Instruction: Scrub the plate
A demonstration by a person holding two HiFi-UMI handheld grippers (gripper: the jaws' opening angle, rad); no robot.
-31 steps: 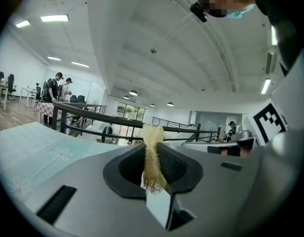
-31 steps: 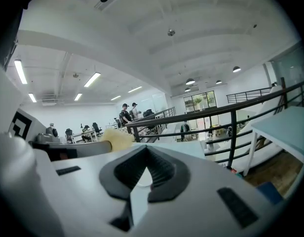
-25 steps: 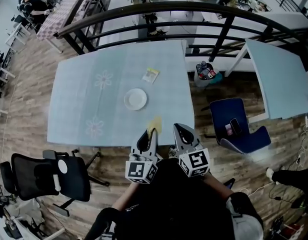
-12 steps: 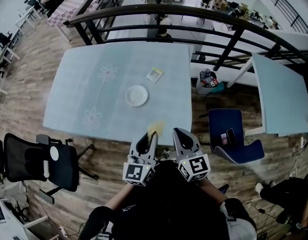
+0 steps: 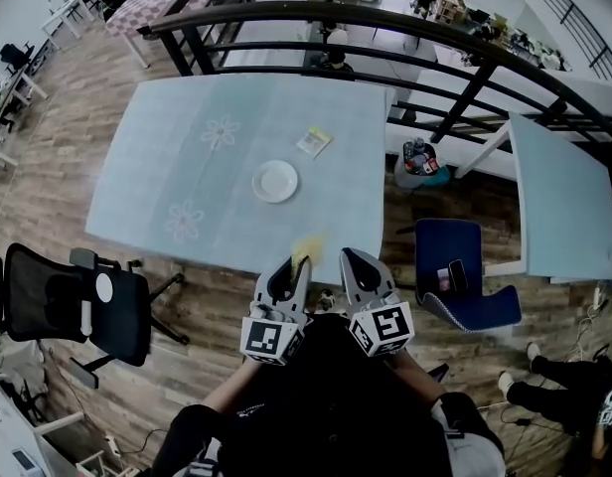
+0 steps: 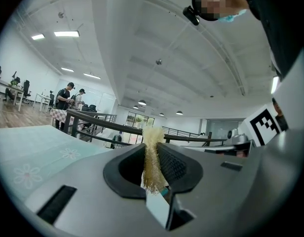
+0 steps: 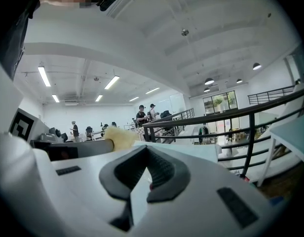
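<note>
A white plate [image 5: 275, 181] lies near the middle of the pale blue table [image 5: 187, 147], with nothing on it. A small yellow-green packet [image 5: 314, 142] lies beyond it, toward the far right. My left gripper [image 5: 298, 261] is held close to my body, off the table's near edge, shut on a yellow scrubbing pad [image 5: 306, 245]. In the left gripper view the frayed pad [image 6: 152, 158] stands pinched between the jaws of the left gripper [image 6: 151, 146]. My right gripper [image 5: 350, 257] is beside it, shut and empty; the right gripper view shows the right gripper [image 7: 147, 157] and the pad [image 7: 120, 136] at its left.
A black office chair [image 5: 76, 308] stands at the table's near left. A blue chair [image 5: 461, 269] with a phone on it is at the right, beside a bin of bottles [image 5: 421, 160]. A black railing [image 5: 405, 30] runs behind the table. A second table [image 5: 564, 197] is at the far right.
The head view has shifted, so the table and plate sit a little higher in the picture. Both grippers keep their pose, the pad still held in the left one.
</note>
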